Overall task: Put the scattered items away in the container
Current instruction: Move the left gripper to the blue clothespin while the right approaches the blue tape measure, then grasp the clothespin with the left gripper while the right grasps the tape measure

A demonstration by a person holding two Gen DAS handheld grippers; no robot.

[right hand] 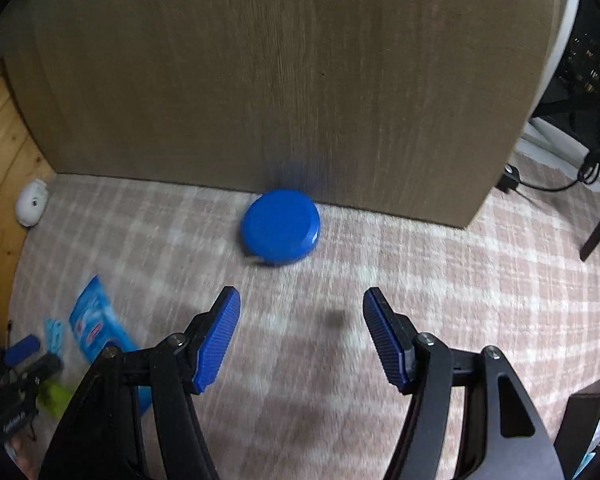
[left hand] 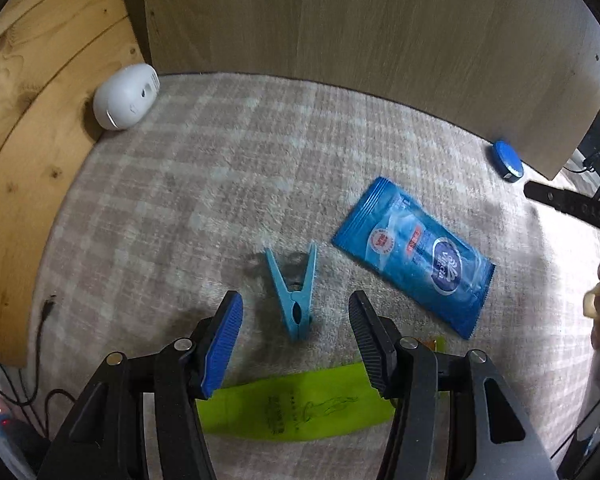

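The left gripper (left hand: 296,334) stood wide apart and held nothing, its ribbed pads (left hand: 224,344) poised over the checked rug (left hand: 204,184). A light blue clothespin (left hand: 294,300) lay on the rug between the two fingers, its pinching end toward the camera and its two legs splayed away; whether the fingers touched it could not be told. Beneath the gripper, close to the camera, lay a flat lime-green strip (left hand: 296,410) with dark print. Just beside the right finger, farther out, a blue sachet (left hand: 414,254) rested flat and aslant. A white rounded device (left hand: 125,96) sat in the rug's far left corner, against the pale wooden boards (left hand: 40,92).

The right gripper (right hand: 300,328) was likewise spread wide and empty. Ahead of it, apart from the fingertips (right hand: 226,308), a round blue disc (right hand: 281,229) lay on the rug at its far edge, right by the foot of a brown wooden panel (right hand: 284,80). A dark spot (right hand: 335,318) marked the rug between the fingers. The container did not show in either view.
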